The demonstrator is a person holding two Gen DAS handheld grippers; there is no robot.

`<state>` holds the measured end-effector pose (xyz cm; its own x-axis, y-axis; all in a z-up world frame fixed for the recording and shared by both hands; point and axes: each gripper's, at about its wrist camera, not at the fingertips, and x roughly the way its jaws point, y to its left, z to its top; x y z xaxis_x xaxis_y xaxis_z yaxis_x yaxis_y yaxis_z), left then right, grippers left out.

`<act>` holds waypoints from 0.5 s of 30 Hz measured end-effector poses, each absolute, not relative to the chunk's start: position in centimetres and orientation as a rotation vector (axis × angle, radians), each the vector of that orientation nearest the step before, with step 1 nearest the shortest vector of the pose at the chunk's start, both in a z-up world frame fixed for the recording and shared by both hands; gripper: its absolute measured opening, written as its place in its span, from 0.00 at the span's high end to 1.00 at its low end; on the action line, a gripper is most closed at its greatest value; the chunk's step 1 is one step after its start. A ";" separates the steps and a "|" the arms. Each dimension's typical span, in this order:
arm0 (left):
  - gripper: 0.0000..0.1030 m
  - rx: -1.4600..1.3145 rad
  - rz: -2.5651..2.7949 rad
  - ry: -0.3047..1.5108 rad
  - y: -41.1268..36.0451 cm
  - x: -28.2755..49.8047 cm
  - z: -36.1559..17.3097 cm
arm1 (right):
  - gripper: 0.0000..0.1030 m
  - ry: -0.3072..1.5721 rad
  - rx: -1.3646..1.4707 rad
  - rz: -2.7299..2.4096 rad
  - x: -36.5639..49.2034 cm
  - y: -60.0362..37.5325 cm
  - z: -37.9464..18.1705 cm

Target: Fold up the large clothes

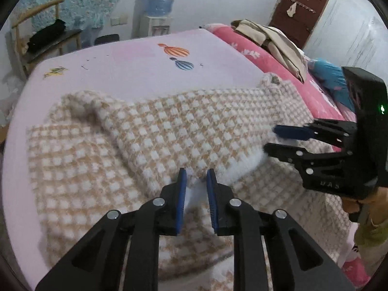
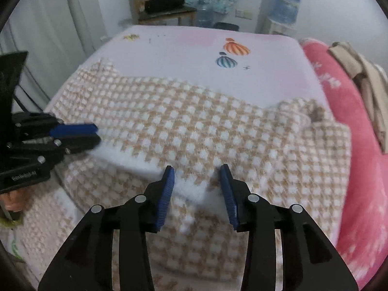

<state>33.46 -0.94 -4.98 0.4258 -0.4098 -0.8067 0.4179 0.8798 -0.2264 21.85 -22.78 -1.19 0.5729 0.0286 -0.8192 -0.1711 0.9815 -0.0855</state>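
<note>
A large beige-and-white checked fleece garment [image 1: 169,131] lies on the pink bed sheet [image 1: 121,72], part folded over itself with a white fluffy lining edge toward me. It also fills the right wrist view [image 2: 206,133]. My left gripper [image 1: 196,174] is open, its blue pads either side of the white folded edge. My right gripper [image 2: 197,173] is open over the same white edge; it also shows in the left wrist view [image 1: 269,138] at the right. The left gripper appears at the left of the right wrist view [image 2: 97,133].
A red flowered quilt [image 1: 278,72] with beige clothes [image 1: 274,43] lies at the bed's right. A wooden chair [image 1: 46,41], a water dispenser [image 1: 157,12] and a brown door [image 1: 300,12] stand behind. The sheet's far half [image 2: 194,55] carries balloon prints.
</note>
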 end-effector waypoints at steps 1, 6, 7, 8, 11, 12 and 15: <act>0.83 -0.019 -0.503 1.011 -0.4 33.1 -4.3 | 0.62 0.955 -0.142 0.103 21.0 -22.5 -0.4; 0.72 -0.140 -0.468 0.898 5.2 27.4 -0.6 | 0.42 0.879 -0.003 0.217 14.3 -22.0 2.5; 0.70 -0.155 -0.448 0.876 6.7 25.9 -0.3 | 0.41 0.875 0.004 0.253 12.7 -21.5 2.5; 0.69 -0.166 -0.417 0.862 8.1 24.5 -0.2 | 0.39 0.877 0.012 0.279 11.8 -20.8 2.1; 0.69 -0.191 -0.343 0.852 11.2 21.3 -0.6 | 0.39 0.896 0.039 0.367 8.7 -18.9 0.8; 0.69 -0.195 -0.328 0.853 11.9 20.7 -0.8 | 0.39 0.902 0.038 0.383 7.7 -18.2 0.3; 0.69 -0.233 -0.288 0.874 13.2 19.7 -2.3 | 0.38 0.938 0.030 0.372 6.7 -17.0 -1.7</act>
